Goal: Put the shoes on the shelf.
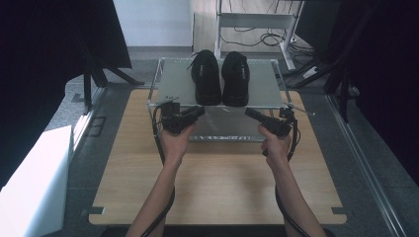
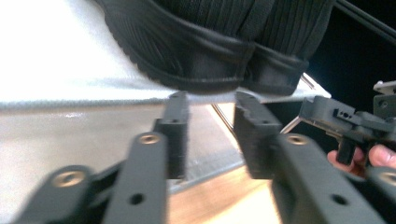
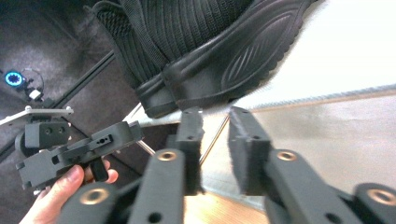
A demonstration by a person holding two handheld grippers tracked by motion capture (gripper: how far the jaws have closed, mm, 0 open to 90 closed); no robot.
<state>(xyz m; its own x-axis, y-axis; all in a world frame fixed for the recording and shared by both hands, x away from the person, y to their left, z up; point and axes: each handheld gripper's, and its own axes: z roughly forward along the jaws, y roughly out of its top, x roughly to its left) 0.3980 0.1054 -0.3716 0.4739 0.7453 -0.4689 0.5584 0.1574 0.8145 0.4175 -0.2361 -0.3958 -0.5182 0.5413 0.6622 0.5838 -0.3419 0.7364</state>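
Two black shoes stand side by side, heels towards me, on the top shelf point(image 1: 173, 84) of a low metal rack: the left shoe point(image 1: 206, 79) and the right shoe point(image 1: 235, 79). My left gripper point(image 1: 200, 111) is held just in front of the left shoe's heel point(image 2: 187, 56), its jaws open with nothing between them point(image 2: 210, 121). Level with it, my right gripper point(image 1: 248, 112) points at the right shoe's heel point(image 3: 233, 60); its jaws stand a little apart and empty point(image 3: 215, 135). Each gripper view also shows the other hand's gripper point(image 2: 345, 123) point(image 3: 70, 149).
The rack stands at the far end of a wooden table point(image 1: 217, 187) and has a lower shelf point(image 1: 222, 129) under the shoes. A white block point(image 1: 34, 182) lies off the table to the left. Dark screens and stands flank both sides, with cables on the floor behind.
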